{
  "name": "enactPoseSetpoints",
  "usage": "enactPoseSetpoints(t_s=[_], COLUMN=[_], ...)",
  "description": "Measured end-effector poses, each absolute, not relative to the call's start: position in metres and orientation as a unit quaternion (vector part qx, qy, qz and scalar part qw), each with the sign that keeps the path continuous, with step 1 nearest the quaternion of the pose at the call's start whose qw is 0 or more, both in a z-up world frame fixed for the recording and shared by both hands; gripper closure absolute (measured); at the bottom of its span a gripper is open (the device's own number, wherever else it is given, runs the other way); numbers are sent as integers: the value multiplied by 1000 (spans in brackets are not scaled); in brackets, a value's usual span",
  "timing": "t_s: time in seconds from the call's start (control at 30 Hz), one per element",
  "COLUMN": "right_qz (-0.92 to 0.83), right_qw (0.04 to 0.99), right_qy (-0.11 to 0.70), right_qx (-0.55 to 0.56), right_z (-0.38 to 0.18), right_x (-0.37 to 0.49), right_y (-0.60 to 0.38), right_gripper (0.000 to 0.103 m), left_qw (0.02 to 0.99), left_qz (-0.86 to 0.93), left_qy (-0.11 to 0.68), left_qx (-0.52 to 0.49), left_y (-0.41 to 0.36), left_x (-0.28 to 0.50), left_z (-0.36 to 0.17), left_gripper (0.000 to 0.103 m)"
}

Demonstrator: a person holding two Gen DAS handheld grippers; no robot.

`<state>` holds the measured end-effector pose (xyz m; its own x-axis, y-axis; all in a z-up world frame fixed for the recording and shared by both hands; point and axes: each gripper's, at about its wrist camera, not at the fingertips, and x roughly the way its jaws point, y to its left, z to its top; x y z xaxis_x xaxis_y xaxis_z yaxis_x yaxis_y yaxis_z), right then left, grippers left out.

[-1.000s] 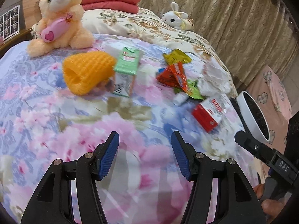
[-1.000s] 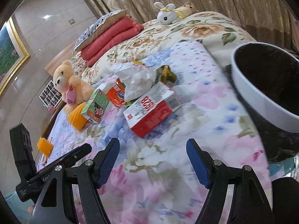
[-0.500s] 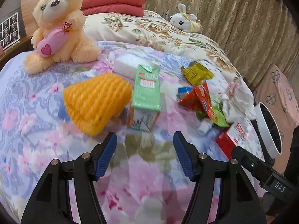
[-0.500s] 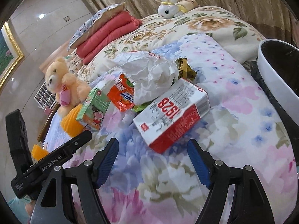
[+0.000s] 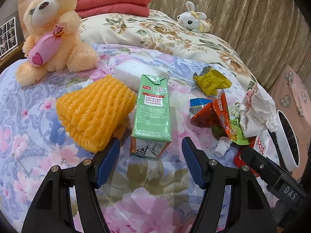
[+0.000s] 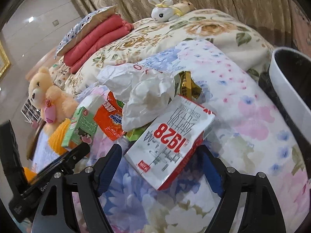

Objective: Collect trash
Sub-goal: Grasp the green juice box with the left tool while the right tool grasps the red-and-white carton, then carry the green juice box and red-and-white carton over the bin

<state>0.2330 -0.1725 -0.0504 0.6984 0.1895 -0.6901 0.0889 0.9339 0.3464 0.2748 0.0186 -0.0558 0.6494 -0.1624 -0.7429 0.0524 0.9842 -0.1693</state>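
Note:
Trash lies on a floral bedspread. A green drink carton (image 5: 151, 112) lies just ahead of my open left gripper (image 5: 150, 163), its near end between the blue fingertips. A red and white "1928" carton (image 6: 171, 145) lies between the fingers of my open right gripper (image 6: 161, 167). Crumpled white paper (image 6: 141, 95), an orange wrapper (image 5: 211, 112) and a yellow wrapper (image 5: 211, 81) lie beside them. The white-rimmed black bin (image 6: 291, 89) stands at the bed's right edge.
An orange foam net (image 5: 95, 112) lies left of the green carton, with a white block (image 5: 134, 73) behind. A teddy bear (image 5: 52, 33), a plush rabbit (image 5: 192, 21), red folded blankets (image 5: 112, 3) and curtains sit further back.
Both grippers moved forward over the bed. The green carton now sits between the left fingertips and the 1928 carton between the right fingers. Both stay open.

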Motion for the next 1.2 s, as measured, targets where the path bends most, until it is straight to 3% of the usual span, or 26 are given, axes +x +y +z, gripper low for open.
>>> enactPoseSetpoints(t_s=[0.07,0.17,0.23,0.33,0.6,0.87,0.93,1.0,1.17,1.2], right_qz=[35,51,66,79,98,73,63,52,31,29], right_qw=[904,903,901,900,896,885,884,890,900,902], right_qy=[385,386,386,386,404,416,414,405,393,392], right_qx=[181,182,186,186,159,196,208,206,186,180], right_z=[-51,-50,-48,-43,-36,-47,-50,-50,-51,-51], right_x=[231,226,219,207,174,167,170,172,180,180], right_y=[-176,-183,-189,-197,-227,-245,-246,-245,-243,-242], right_gripper=[26,35,43,48,49,43,36,36,38,42], left_qw=[906,905,905,907,901,893,893,896,901,901], left_qz=[-60,-63,-65,-72,-105,-119,-113,-100,-90,-91], left_qy=[413,417,416,411,416,429,431,428,420,418], left_qx=[-64,-58,-57,-56,-69,-62,-61,-63,-66,-63], left_y=[17,14,13,10,-3,-25,-26,-25,-24,-25], left_x=[275,276,274,265,220,189,189,191,199,200], left_z=[-56,-57,-57,-54,-51,-56,-56,-55,-56,-56], left_gripper=[45,69,73,73,73,72,60,47,46,51])
